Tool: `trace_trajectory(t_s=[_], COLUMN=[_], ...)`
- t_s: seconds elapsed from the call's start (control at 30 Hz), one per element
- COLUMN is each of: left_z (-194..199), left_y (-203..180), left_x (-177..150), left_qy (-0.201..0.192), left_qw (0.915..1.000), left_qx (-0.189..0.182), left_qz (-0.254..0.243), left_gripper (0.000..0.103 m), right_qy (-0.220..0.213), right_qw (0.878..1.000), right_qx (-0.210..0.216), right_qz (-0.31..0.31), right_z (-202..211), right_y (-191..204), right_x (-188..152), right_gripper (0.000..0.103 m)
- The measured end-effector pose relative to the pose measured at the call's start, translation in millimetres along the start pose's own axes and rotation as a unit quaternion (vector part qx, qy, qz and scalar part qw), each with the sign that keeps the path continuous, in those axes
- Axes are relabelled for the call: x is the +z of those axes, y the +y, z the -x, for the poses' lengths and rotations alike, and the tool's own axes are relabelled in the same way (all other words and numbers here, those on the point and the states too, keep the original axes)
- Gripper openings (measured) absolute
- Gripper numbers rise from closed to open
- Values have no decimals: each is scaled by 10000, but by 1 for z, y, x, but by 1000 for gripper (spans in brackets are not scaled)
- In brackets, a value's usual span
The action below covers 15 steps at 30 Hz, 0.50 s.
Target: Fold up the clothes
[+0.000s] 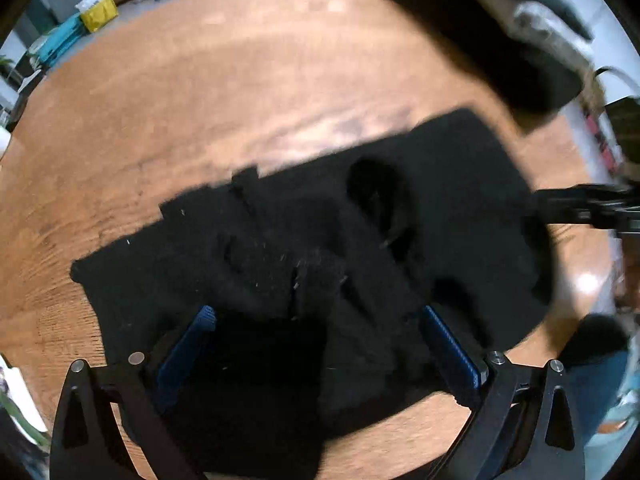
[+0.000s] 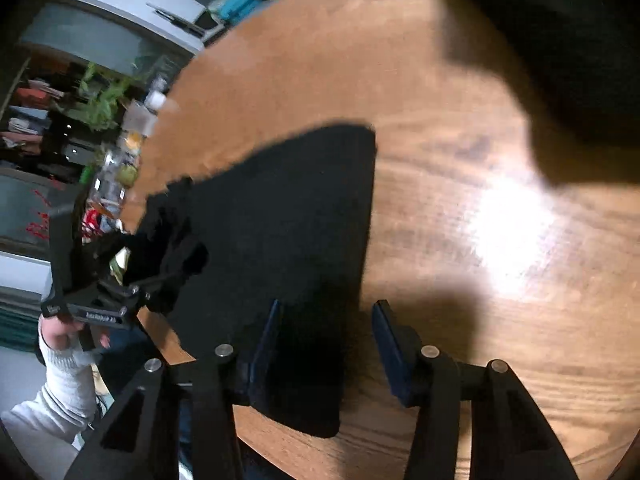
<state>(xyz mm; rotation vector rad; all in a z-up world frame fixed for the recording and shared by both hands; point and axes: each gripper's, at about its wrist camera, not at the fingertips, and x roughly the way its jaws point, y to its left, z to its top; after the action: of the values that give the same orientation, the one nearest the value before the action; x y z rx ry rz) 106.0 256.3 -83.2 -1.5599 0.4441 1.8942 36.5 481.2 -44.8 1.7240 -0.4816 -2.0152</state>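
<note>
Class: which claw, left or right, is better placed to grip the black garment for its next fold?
Probably the left claw: its open jaws straddle bunched cloth of the black garment. The right claw is open at the garment's edge.

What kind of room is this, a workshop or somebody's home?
Probably a lived-in home. A black garment lies on a round wooden table, with a leafy houseplant and cluttered shelves behind it.

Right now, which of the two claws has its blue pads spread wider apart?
The left claw: its pads stand wide, straddling the rumpled black cloth. The right claw is open too, but narrower, at the cloth's edge over the table.
</note>
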Motion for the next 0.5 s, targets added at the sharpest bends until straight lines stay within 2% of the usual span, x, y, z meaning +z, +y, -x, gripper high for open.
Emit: trace_trajectory(t_s=[0.07,0.13,0.23,0.33,0.43,0.5], left_z=[7,2,-10,-12,-2,9], left_y=[3,11,24,25,18,6], left_x=[0,0,-4,-10,-6,0], left_qy=[-82,10,134,123,-31,-187], left_qw=[9997,9991,9983,9985,9986,9986], left_qx=[-232,-340,-348,-301,-350,-430], left_qz=[88,235,437,441,395,234], left_gripper=[101,101,101,101,101,101], right_qy=[35,72,263,316,309,340], right_qw=[9991,9964,9926,9839,9682,9651], right_qx=[-350,-705,-880,-1321,-1932,-2060], right_qz=[234,470,793,1159,1561,1583], right_z=[-2,-5,-23,-39,-51,-49], right_y=[6,12,30,50,64,69], right_x=[6,13,17,16,8,7], right_gripper=[49,44,39,40,45,46])
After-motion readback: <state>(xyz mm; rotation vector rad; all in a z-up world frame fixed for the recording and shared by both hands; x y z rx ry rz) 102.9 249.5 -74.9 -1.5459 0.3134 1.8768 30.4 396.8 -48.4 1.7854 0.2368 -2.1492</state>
